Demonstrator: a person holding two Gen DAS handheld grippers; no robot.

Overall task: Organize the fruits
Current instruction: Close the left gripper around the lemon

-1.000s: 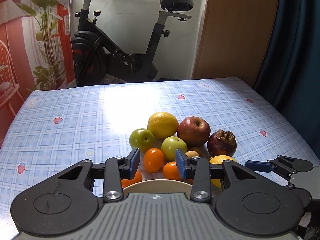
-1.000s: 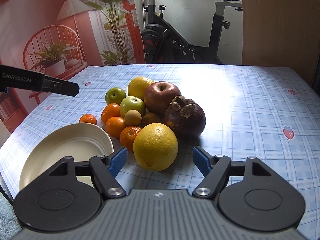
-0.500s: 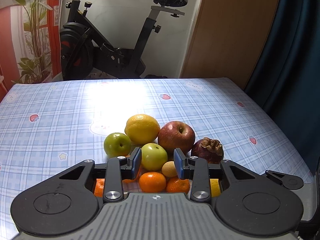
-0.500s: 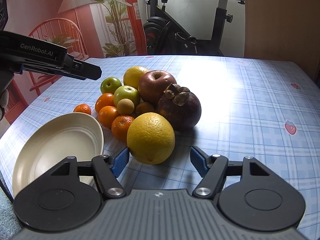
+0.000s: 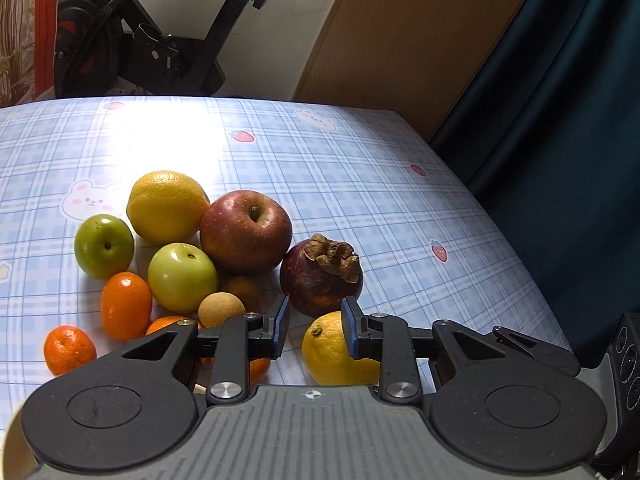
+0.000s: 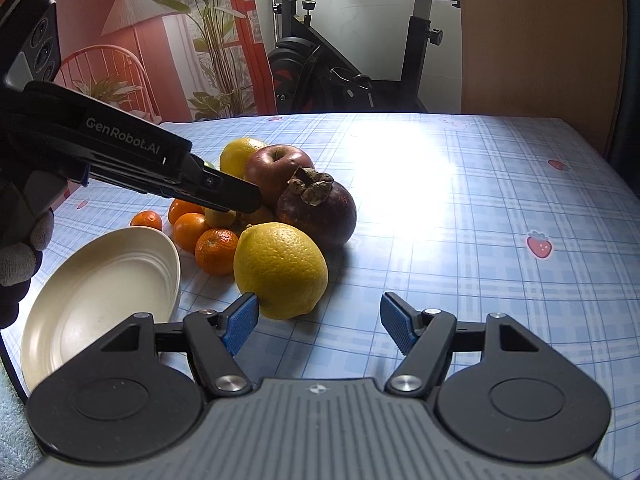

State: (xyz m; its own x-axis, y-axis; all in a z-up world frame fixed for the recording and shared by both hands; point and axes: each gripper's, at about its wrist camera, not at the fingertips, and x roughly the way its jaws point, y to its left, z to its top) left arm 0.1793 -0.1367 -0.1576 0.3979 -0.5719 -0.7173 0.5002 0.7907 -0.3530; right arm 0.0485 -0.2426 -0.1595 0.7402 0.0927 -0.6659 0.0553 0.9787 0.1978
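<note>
Blue-check tablecloth: fruit heap sits mid-left in the left wrist view.
Left gripper: jaws narrow and closing, nothing pinched; mangosteen just beyond, a lemon below the right pad.
Right gripper: roughly half open, empty; near lemon by its left pad.
Cream plate: left of the heap, near edge.

Left gripper hides green apples; plate mostly hidden, perhaps.

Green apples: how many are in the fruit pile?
2. One green apple sits at the pile's left edge beside the yellow citrus; the other lies just in front of the red apple. None seems hidden.
</note>
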